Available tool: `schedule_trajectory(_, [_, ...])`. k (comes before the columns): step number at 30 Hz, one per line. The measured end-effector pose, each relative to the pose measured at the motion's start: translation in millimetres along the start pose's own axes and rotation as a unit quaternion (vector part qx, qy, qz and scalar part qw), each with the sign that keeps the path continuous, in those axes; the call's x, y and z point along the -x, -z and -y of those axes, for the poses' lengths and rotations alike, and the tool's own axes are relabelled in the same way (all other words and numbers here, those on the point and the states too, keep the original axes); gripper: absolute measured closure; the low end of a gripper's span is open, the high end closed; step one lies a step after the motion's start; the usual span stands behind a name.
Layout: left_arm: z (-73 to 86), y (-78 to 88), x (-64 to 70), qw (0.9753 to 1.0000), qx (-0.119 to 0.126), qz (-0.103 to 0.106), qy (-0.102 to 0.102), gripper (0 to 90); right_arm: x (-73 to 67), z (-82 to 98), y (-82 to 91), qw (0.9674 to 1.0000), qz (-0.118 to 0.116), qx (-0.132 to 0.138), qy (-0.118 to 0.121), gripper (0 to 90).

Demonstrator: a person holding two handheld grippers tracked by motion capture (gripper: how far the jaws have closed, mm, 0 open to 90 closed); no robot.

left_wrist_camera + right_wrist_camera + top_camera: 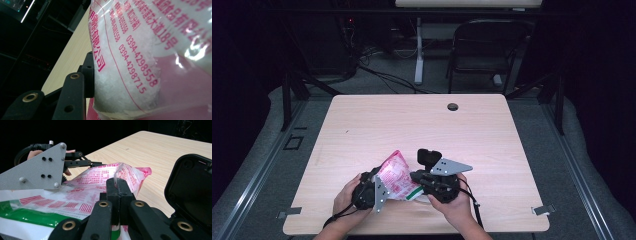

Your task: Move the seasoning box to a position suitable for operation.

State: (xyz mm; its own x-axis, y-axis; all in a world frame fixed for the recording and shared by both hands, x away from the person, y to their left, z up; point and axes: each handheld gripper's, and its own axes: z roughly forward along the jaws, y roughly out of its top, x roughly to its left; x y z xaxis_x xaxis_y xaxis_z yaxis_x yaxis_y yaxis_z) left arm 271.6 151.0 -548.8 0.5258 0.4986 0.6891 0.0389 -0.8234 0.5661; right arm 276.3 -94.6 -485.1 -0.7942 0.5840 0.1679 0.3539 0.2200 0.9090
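Jaws of right gripper clenched together on a thin fold of plastic at the top of the bag. Jaws of left gripper pressed against the bag's other side, one black jaw flat against white granules behind red print in the left gripper view; second jaw hidden by the bag, so cannot tell whether clamped. Bag pink, white and green, lifted slightly between both grippers near the front edge of the tabletop, a little left of centre. Hands wrapped around both grippers from the front edge.
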Motion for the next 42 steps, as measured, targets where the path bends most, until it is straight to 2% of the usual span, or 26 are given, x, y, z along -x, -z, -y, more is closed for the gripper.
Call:
schedule_trajectory(7, [-2.3, -0.2, 1.6, 0.9999, 0.006, -0.009, -0.012, 62.4, -0.7, 1.7, 2.9, 1.0, 0.003, 0.002, 0.007, 90.0])
schedule_trajectory(21, [-2.8, -1.5, 2.6, 0.9998, 0.008, -0.016, -0.011, 62.4, 1.7, 2.3, 3.6, 1.0, 0.003, 0.005, 0.0, 90.0])
schedule_trajectory(27, [-4.9, -3.0, 1.1, 0.9992, 0.012, -0.025, -0.028, 62.3, 2.4, 2.6, 5.0, 0.9999, 0.006, 0.008, 0.0, 90.0])
schedule_trajectory(29, [-5.9, -3.8, -0.1, 0.9985, 0.014, -0.032, -0.041, 62.4, 2.9, 3.0, 5.7, 0.9999, 0.005, 0.01, -0.003, 90.0])
schedule_trajectory(42, [-5.6, -8.2, -0.6, 0.9968, 0.017, -0.045, -0.063, 62.4, 4.9, 5.8, 4.9, 0.9999, 0.009, 0.009, -0.007, 90.0])
